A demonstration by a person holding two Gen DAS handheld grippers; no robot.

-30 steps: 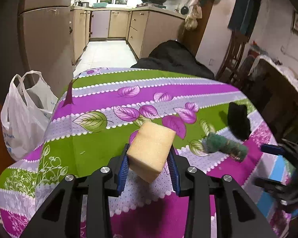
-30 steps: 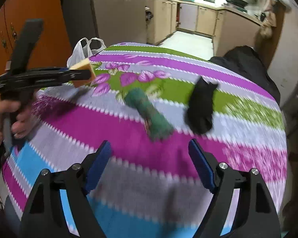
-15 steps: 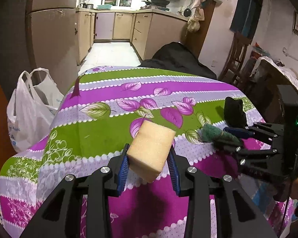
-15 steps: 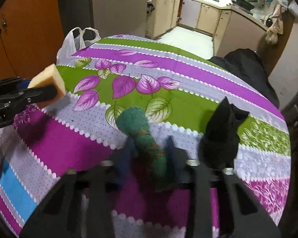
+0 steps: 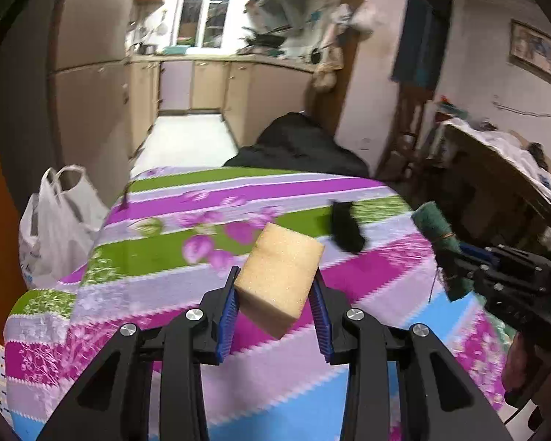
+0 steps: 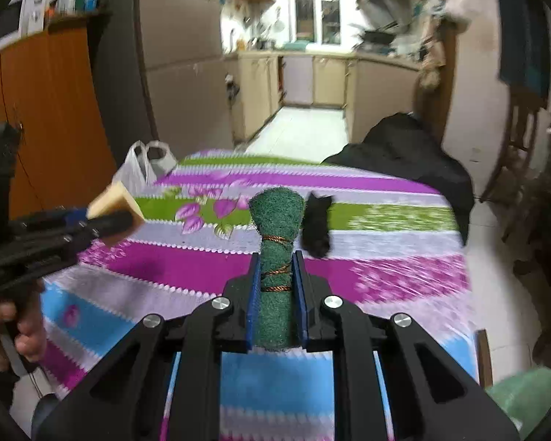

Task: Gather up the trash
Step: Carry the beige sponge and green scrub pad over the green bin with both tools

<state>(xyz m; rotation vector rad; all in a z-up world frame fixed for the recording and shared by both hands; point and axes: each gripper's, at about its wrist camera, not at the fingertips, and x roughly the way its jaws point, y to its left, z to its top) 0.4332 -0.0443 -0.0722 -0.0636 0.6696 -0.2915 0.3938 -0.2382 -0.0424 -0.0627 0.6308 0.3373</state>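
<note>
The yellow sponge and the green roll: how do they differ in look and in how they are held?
The yellow sponge is a plain blocky cuboid; the green roll is a long scouring pad wound with thin copper-coloured wire. The sponge sits tilted in the left gripper, while the roll lies along the right gripper, whose jaws are closing on it. Both are lifted off the striped tablecloth.

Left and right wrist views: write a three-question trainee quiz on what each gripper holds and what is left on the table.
1. True or false: the left gripper is empty.
2. The right gripper is closing on: A) the black item, B) the green scouring roll, C) the white plastic bag.
3. Fill in: the piece not yet picked up, lying on the striped tablecloth, is the ____.

Key:
1. False; it grips the yellow sponge block.
2. B.
3. Black item.
</note>
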